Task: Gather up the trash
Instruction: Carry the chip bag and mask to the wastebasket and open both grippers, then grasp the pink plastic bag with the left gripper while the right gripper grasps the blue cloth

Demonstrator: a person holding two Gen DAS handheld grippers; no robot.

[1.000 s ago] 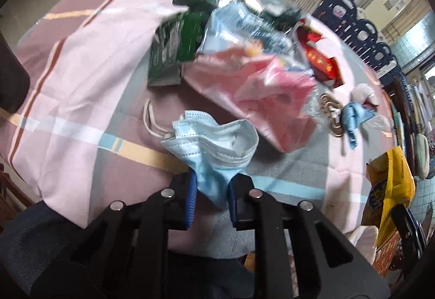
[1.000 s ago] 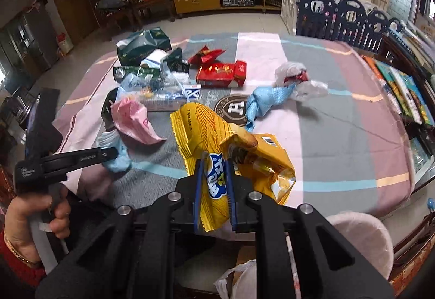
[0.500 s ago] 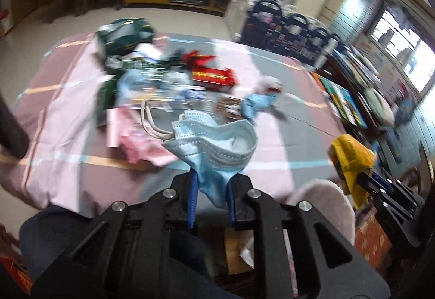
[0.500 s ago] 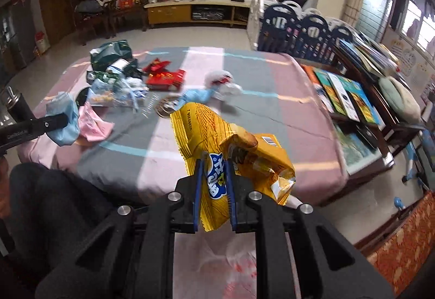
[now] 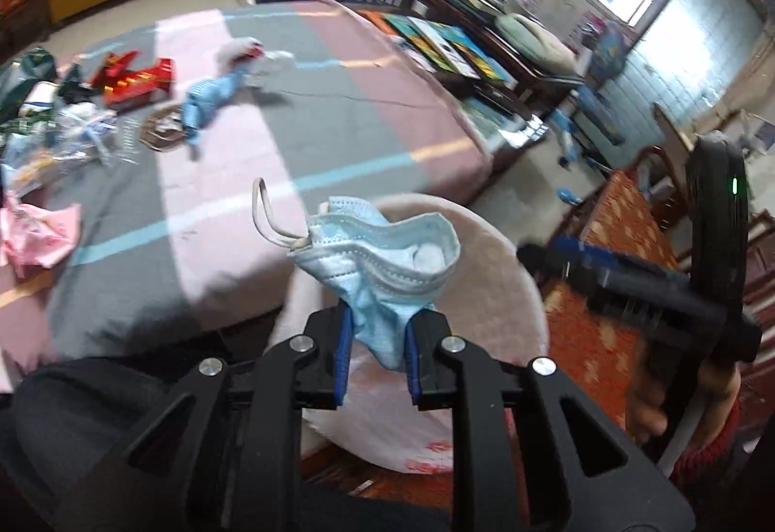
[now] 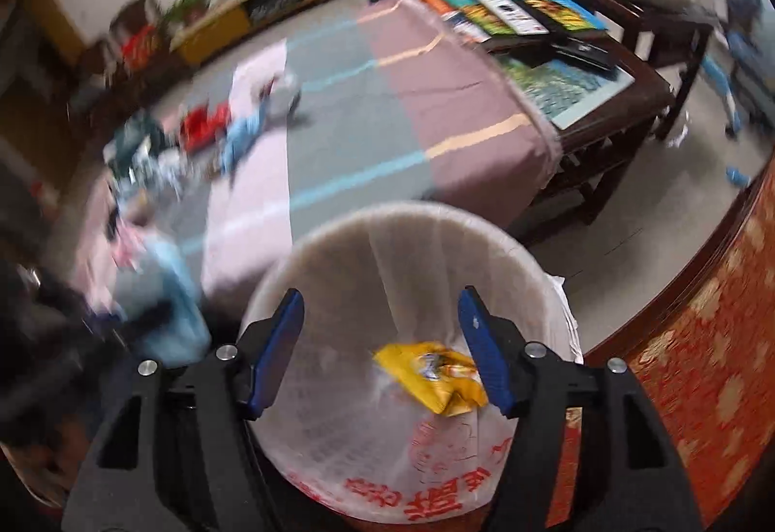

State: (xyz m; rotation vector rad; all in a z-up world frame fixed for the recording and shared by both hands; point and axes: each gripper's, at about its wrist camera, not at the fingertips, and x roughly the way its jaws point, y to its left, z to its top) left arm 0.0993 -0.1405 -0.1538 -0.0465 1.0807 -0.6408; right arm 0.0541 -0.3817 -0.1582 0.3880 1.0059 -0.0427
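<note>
The right hand-held gripper stands spread over the bin, its jaws just having opened; nothing sits between them. The yellow bag it pinched a second ago now lies loose in the bin's liner, below and between the fingers. The left hand-held gripper is pinching a blue mask above the bin rim; a second ago it held the mask over the surface, where other trash lies.

Both wrist views look steeply down, close over the shared lined bin and table
</note>
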